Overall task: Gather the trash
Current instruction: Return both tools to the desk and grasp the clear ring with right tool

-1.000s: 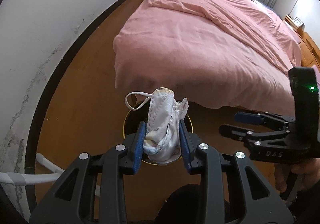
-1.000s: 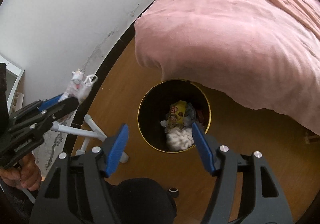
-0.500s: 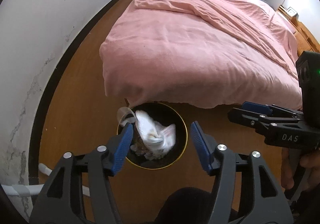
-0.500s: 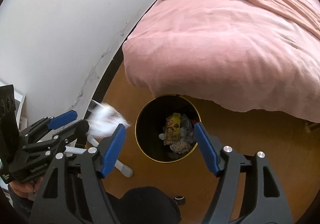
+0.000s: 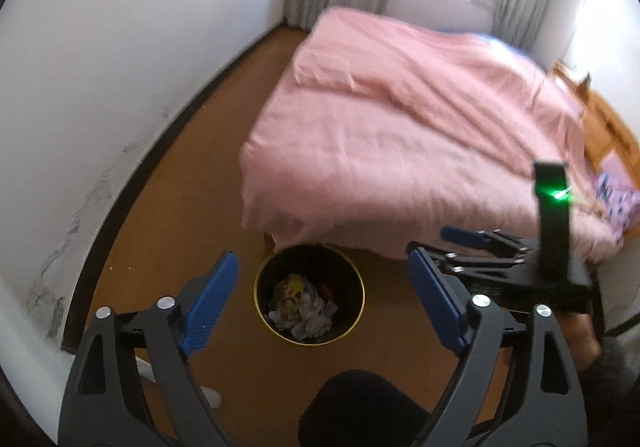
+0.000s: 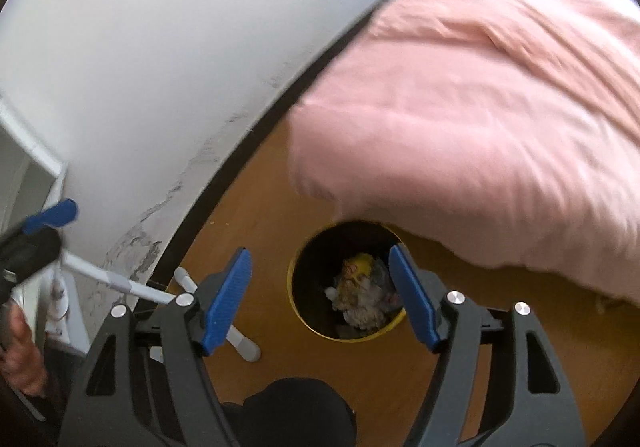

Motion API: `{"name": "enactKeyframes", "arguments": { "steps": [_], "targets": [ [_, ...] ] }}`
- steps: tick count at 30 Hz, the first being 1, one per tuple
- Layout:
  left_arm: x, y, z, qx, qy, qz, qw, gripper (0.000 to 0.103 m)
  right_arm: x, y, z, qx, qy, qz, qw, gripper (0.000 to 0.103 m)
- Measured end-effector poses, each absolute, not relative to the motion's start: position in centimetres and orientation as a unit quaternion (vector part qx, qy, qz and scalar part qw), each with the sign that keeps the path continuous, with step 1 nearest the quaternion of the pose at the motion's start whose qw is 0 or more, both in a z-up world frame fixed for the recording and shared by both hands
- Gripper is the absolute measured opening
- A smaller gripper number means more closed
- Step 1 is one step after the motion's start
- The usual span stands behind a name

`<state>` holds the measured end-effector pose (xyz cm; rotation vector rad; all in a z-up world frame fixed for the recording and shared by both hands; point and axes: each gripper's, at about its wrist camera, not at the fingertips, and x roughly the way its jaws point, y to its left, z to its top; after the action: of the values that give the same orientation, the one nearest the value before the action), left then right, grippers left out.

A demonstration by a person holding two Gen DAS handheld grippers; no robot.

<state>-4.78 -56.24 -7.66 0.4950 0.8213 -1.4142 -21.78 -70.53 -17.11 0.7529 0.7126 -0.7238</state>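
One bin, round, black inside with a yellow rim, standing on the floor below and between the fingers of the left claw, whose jaws gape wide with nothing held. Inside the bin, a heap of trash: crumpled white paper, a yellow wrapper, a dark red scrap; exact piece count not readable through the blur. Same bin under the right claw, also spread wide and empty, the far rim tucked just under the hanging edge of the pink bedcover. One bed ahead and to the right of the bin; wall with a dark baseboard to the left, and a strip of bare floor running between the two. White tube legs on the floor just left of the right claw, near the wall. Two claws in all, the right one showing to the right in the left view, well above the floor.
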Motion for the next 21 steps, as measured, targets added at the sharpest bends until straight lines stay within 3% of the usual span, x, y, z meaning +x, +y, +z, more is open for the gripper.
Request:
{"name": "enactKeyframes", "arguments": {
  "steps": [8, 15, 21],
  "targets": [
    [6.0, -40.1, -2.1, 0.169, 0.34, -0.517, 0.767, 0.088, -10.8, -62.2, -8.6, 0.255, 0.326, -0.232, 0.88, 0.074],
    [16.7, -21.5, -2.6, 0.121, 0.376, -0.33, 0.857, 0.088, 4.4, -48.1, -3.2, 0.127, 0.345, -0.042, 0.929, 0.074],
    [20.2, -8.2, -4.0, 0.06, 0.404, -0.218, 0.886, 0.088, 15.4, -35.4, -2.5, 0.035, 0.375, 0.084, 0.922, 0.074]
  ]
}}
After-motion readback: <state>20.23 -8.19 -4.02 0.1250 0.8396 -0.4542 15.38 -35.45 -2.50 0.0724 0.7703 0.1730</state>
